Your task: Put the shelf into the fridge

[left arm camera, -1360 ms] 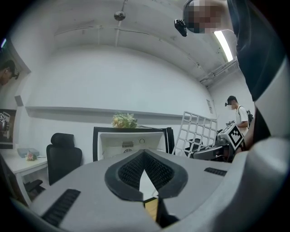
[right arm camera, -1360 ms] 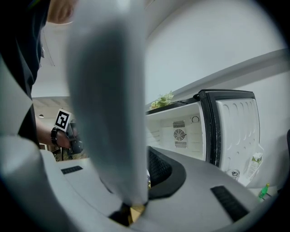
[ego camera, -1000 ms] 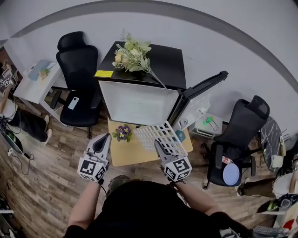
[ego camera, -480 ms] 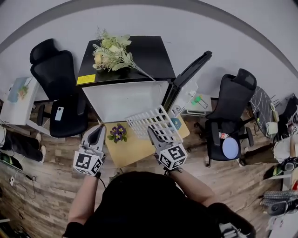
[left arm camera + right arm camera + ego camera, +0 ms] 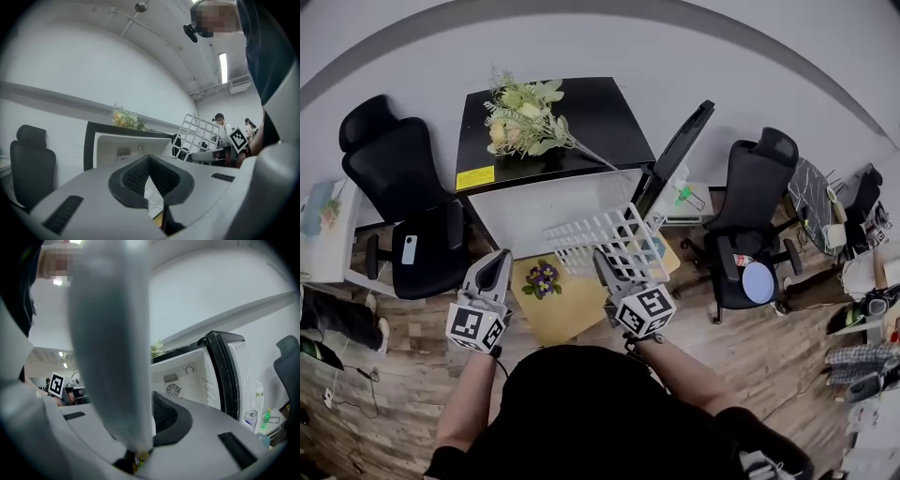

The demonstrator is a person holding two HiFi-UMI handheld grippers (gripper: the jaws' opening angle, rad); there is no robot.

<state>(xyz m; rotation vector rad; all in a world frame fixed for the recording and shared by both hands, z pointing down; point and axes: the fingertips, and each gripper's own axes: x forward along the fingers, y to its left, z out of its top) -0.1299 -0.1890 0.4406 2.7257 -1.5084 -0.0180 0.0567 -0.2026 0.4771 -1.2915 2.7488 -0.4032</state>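
The white wire shelf (image 5: 605, 242) is held tilted in the air in front of the open fridge (image 5: 546, 208), and its far edge overlaps the white interior. My right gripper (image 5: 605, 262) is shut on the shelf's near edge. In the right gripper view the shelf (image 5: 112, 357) is a blurred pale bar clamped in my right gripper (image 5: 149, 401), with the fridge interior (image 5: 180, 380) behind. My left gripper (image 5: 499, 258) hovers to the left, shut with nothing in it. The left gripper view shows the left gripper (image 5: 149, 161), the fridge (image 5: 124, 150) and the shelf (image 5: 201, 136).
The fridge door (image 5: 680, 155) stands open to the right. A bouquet (image 5: 525, 117) lies on the fridge's black top. A low yellow table (image 5: 572, 305) with a purple flower pot (image 5: 542, 278) stands below the shelf. Black office chairs (image 5: 394, 216) (image 5: 750, 225) flank the fridge.
The right gripper has carried the shelf up and forward, so its far edge now overlaps the fridge opening. The left gripper has stayed shut at the left.
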